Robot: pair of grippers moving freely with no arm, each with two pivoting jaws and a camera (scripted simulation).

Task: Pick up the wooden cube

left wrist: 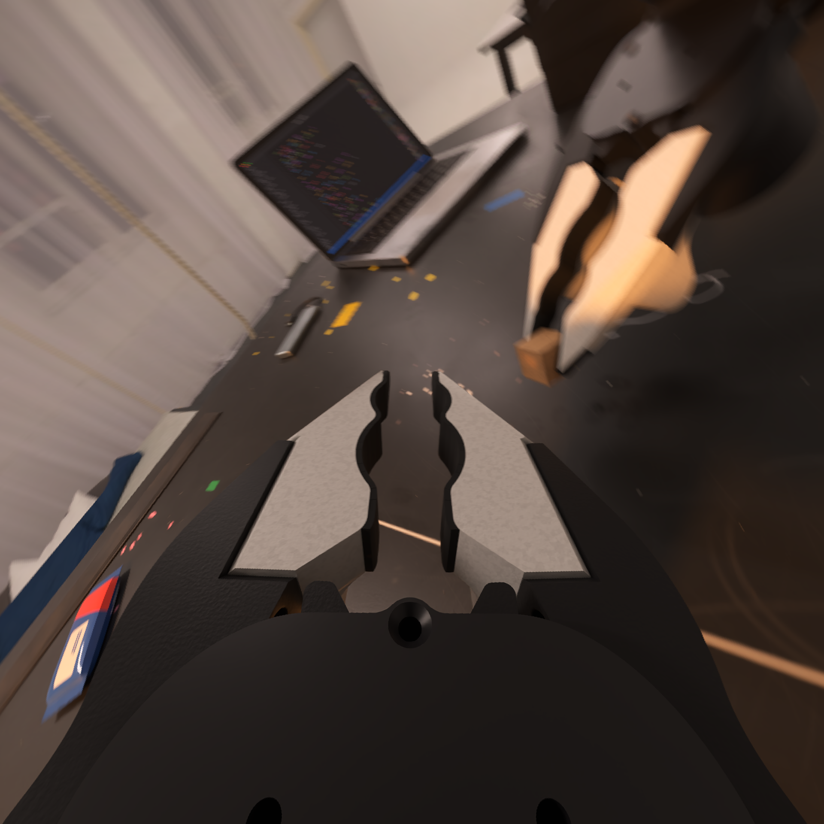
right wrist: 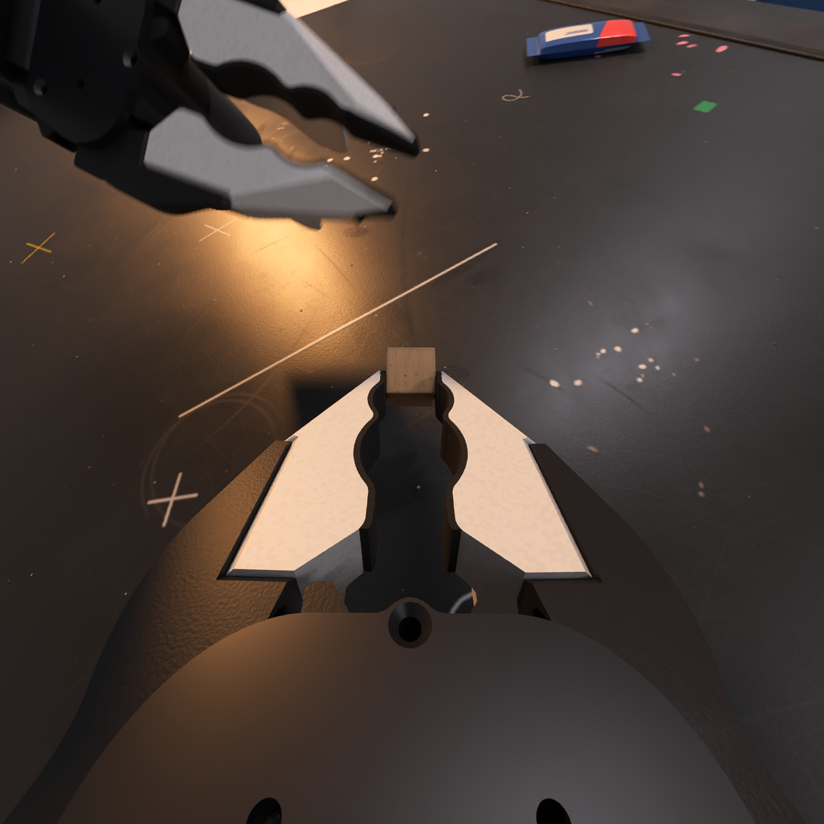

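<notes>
The wooden cube [right wrist: 410, 370] is small and light brown. My right gripper [right wrist: 410, 379] is shut on it at the fingertips and seems to hold it just above the dark table [right wrist: 646, 249]; a square shadow lies to its left. In the left wrist view the right gripper [left wrist: 546, 352] comes down from the upper right with the cube [left wrist: 535, 361] at its tips. My left gripper [left wrist: 410, 379] is open and empty, low over the table, to the left of the cube. It also shows in the right wrist view [right wrist: 403, 178], at upper left.
An open laptop [left wrist: 348, 178] stands at the far end of the table. A silver stick-shaped object [left wrist: 298, 330] lies near the table's left edge. A blue and red packet [right wrist: 588, 38] lies by the edge. Chalk marks and a thin line [right wrist: 339, 330] cross the surface.
</notes>
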